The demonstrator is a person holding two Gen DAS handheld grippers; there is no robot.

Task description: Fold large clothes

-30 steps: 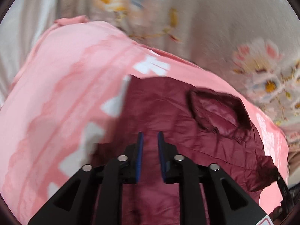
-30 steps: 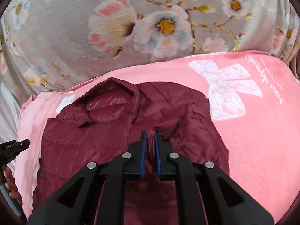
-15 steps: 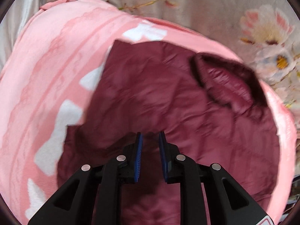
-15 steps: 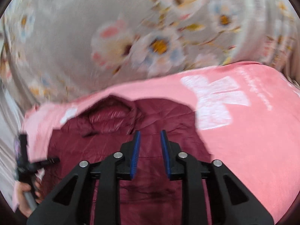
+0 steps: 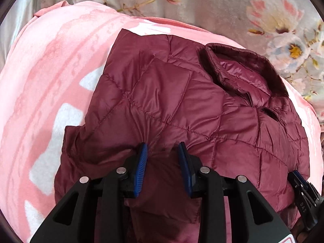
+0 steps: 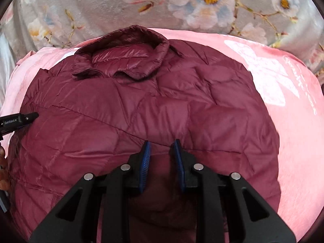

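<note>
The left gripper [image 5: 163, 151] hangs low over a maroon quilted puffer jacket [image 5: 182, 109], its blue ribbed pads spread apart; the jaws have just been opening, and jacket fabric bunches up in the gap between them, though the pads do not press on it. In the left wrist view the jacket lies folded on a pink blanket [image 5: 40, 77] with white patches, its stand-up collar [image 5: 243, 68] at the far right, and a folded-over panel runs across the near left part. Beyond the blanket, at the far side, spreads a grey floral bedcover [image 5: 222, 6]. At the near right edge the black tip of the right gripper [image 5: 301, 190] touches down at the jacket's rim. In the right wrist view the right gripper [image 6: 161, 148] also sits just above the jacket [image 6: 141, 111], jaws parted with fabric showing between the pads but not pinched. The collar [image 6: 125, 56] lies at the far side, left of centre, and the pink blanket [image 6: 293, 121] shows a white butterfly print [image 6: 267, 77] on the right. The floral bedcover [image 6: 101, 10] fills the far side. The left gripper's black fingertip [image 6: 19, 119] pokes in from the left edge over the jacket, with part of a hand [image 6: 3, 168] below it.
</note>
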